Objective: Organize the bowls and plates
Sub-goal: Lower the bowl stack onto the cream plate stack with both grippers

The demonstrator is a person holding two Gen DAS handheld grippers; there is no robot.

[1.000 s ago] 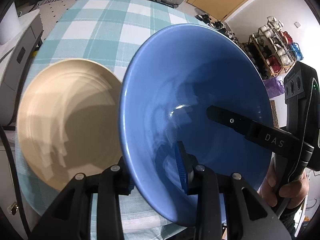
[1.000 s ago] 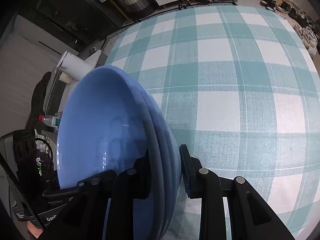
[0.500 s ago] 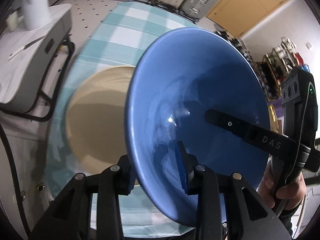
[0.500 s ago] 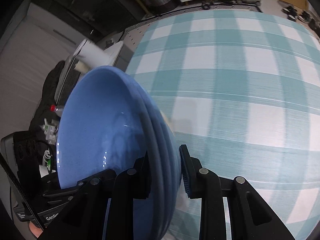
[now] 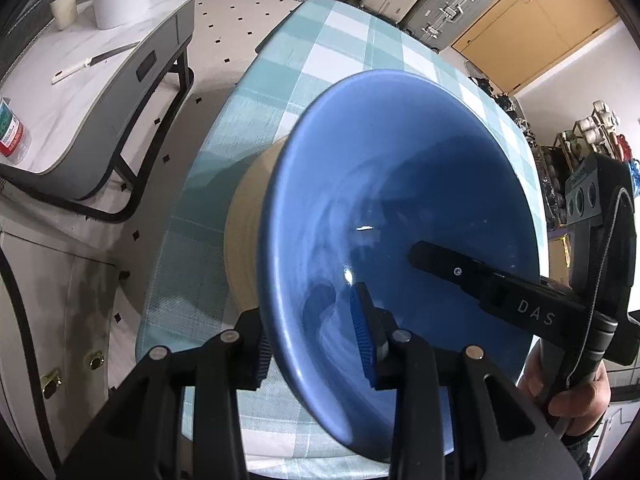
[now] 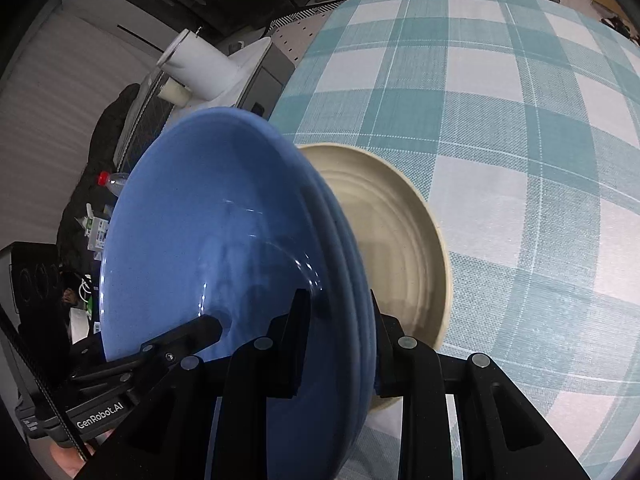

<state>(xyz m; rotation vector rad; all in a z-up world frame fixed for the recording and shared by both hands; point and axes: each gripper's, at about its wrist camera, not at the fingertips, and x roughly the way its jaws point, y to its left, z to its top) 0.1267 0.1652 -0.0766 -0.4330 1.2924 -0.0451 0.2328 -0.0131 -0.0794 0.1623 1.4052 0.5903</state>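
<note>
1. The table [image 6: 520, 128] under its teal-and-white check cloth fills the upper right of my right wrist view. It is a flat landing place, though I judge the cloth soft enough to slide under a pushed dish.

2. The blue bowl [image 5: 400, 208] takes up the centre of the left wrist view and the left centre of the right wrist view, tilted and held up off the cloth. In the right view its outer edge shows stepped lines, so it may be more than one bowl nested; I cannot tell. It looks like glazed ceramic: stiff, fairly heavy, slick and breakable, so I judge the rim the only sensible place to grip.

3. The beige plate [image 6: 400, 232] lies on the cloth directly behind the bowl, ridged inside, partly hidden. Same brittle handling, I expect; contact should be gentle.

4. My left gripper [image 5: 316, 344] is clenched across the bowl's rim at lower centre, one blue pad inside and one outside.

5. My right gripper [image 6: 336, 336] is clamped on the opposite rim the same way. Two pinch points on a slick glaze mean I should keep both level.
</note>
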